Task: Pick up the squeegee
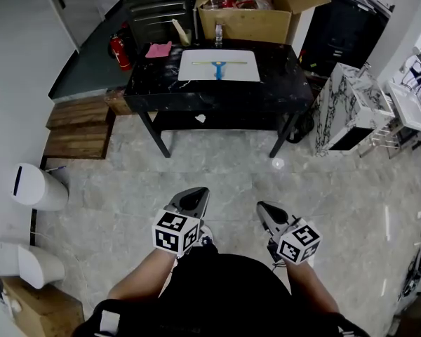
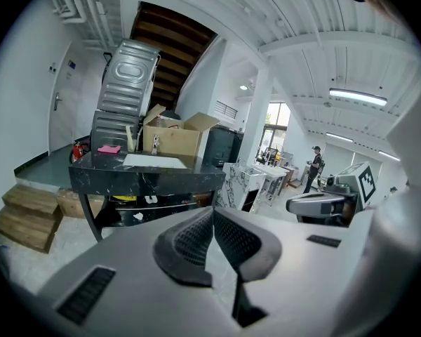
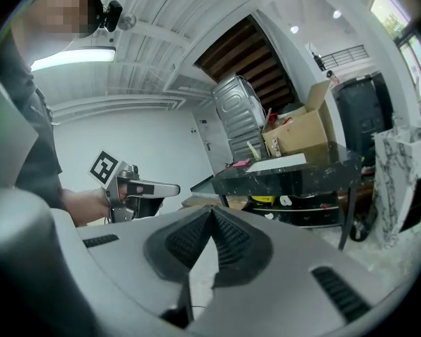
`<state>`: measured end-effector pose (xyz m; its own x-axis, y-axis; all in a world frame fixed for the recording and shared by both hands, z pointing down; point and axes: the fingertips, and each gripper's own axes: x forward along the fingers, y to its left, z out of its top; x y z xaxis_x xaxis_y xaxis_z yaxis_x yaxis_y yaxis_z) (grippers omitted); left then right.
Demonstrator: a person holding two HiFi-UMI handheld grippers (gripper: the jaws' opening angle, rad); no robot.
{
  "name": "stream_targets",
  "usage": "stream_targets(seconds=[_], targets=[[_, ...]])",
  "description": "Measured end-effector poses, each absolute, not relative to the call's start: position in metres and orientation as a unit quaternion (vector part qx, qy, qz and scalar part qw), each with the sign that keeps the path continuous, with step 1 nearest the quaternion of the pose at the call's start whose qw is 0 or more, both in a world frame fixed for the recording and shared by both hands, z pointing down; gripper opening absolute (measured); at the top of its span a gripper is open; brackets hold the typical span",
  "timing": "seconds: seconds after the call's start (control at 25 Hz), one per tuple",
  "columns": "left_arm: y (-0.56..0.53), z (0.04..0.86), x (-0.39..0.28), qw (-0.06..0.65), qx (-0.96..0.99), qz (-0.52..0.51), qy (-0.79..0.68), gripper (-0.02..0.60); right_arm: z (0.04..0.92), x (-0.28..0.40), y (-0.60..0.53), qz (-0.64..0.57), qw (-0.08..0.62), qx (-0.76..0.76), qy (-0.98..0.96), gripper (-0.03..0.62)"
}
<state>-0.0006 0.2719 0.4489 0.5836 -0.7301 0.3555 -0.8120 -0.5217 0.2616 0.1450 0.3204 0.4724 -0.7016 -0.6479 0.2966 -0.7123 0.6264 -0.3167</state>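
Only one squeegee (image 1: pixel 218 67) (one table (image 1: pixel 281 79))

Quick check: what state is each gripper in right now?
Left gripper: closed, holding nothing.
Right gripper: closed, holding nothing.

No words, numbers or brand names can be read anywhere. The only signs are black-and-white square code patterns on the marker cube (image 1: pixel 175 232) of the left gripper (image 1: pixel 194 198) and on the marker cube (image 1: pixel 299 241) of the right gripper (image 1: pixel 269 210), both near; they carry no letters. Any print on the cardboard box (image 1: pixel 245 21) at the far edge of the bench (image 1: pixel 281 83) is too small to make out.
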Motion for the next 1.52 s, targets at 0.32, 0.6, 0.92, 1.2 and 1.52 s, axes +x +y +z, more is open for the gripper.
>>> stream_targets(seconds=[0.32,0.6,0.92,1.2,1.52], targets=[[0.226,0.449,-0.017,0.203,0.87,0.096,-0.438,0.017,0.477,0.132,0.275,0.22,0.088,0.392,-0.889,0.008],[0.188,0.446,-0.04,0.2,0.874,0.091,-0.434,0.017,0.473,0.113,0.231,0.232,0.084,0.41,-0.878,0.009],[0.146,0.441,-0.07,0.196,0.875,0.079,-0.436,0.017,0.473,0.085,0.194,0.216,0.104,0.417,-0.877,0.009],[0.124,0.451,-0.092,0.206,0.872,0.075,-0.437,0.017,0.473,0.067,0.171,0.214,0.113,0.424,-0.873,0.009],[0.113,0.465,-0.097,0.225,0.868,0.081,-0.435,0.017,0.481,0.067,0.153,0.229,0.119,0.429,-0.866,0.009]])
